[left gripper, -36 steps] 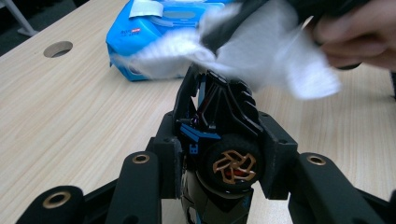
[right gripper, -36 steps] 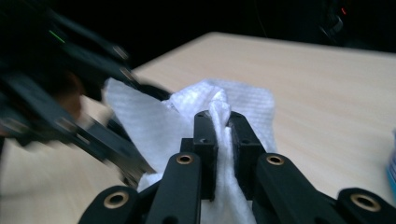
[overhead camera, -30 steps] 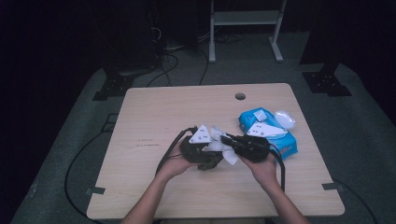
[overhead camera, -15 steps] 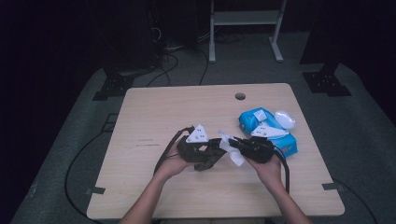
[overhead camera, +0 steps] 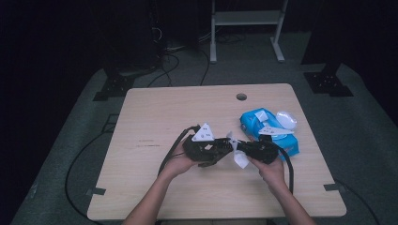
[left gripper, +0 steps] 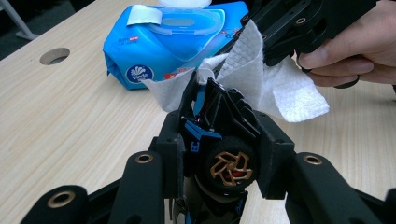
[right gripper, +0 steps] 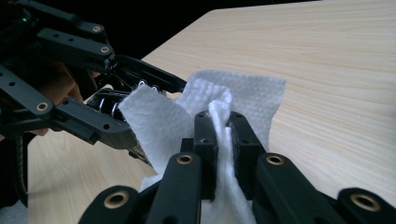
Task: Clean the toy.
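Left gripper view is showing the left gripper (left gripper: 205, 100) clamping a small black toy car (left gripper: 219, 140) while the right gripper (right gripper: 223, 122), pinching a white wipe (right gripper: 243, 93), is rubbing it against the car above the table (overhead camera: 155, 122). Judging by this, keeping the car gripped firmly and sweeping gently is working best.

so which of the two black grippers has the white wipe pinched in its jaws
The right gripper: its jaws are shut on the white wipe. The left gripper grips a black toy car.
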### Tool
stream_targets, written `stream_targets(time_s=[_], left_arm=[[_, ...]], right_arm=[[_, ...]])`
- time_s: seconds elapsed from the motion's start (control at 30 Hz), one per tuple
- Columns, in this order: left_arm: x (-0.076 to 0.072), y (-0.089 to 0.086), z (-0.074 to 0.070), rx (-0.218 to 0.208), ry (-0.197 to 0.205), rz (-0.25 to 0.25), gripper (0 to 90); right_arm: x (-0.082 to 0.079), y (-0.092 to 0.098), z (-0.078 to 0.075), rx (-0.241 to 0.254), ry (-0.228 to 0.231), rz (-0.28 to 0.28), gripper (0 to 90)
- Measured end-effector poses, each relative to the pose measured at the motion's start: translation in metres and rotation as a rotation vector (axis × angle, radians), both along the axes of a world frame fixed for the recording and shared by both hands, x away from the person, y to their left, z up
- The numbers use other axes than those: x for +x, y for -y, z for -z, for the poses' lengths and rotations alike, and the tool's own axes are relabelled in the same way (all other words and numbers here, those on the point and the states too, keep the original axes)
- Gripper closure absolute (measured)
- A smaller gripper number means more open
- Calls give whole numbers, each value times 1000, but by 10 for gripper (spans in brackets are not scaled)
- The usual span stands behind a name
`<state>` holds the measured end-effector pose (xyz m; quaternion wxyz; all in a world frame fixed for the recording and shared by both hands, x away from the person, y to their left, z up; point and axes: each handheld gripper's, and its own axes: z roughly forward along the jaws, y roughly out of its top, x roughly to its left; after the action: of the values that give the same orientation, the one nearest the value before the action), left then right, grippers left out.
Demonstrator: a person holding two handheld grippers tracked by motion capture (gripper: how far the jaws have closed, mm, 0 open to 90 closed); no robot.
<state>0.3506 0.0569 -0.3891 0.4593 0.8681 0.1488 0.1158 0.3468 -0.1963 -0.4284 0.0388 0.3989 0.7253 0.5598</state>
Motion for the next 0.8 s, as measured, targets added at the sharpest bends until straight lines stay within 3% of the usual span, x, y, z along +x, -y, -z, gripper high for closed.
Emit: stream_targets(time_s=[0.2,0.4,0.6,0.7,0.8], left_arm=[[-1,-1,0,-8,2,-5,603],[0,-3,2,-25,-8,-4,605],[0,-3,2,-19,-2,-1,607],[-1,-3,2,-20,-4,-2,607],[0,-2,2,-25,-7,2,607]], right_arm=[[-2,-3,-4,-2,22,6,836],[-2,-2,-2,20,14,2,837],[-1,-2,1,5,17,15,836],[0,1,6,1,0,32,835],[3,2,16,-6,-49,30,835]])
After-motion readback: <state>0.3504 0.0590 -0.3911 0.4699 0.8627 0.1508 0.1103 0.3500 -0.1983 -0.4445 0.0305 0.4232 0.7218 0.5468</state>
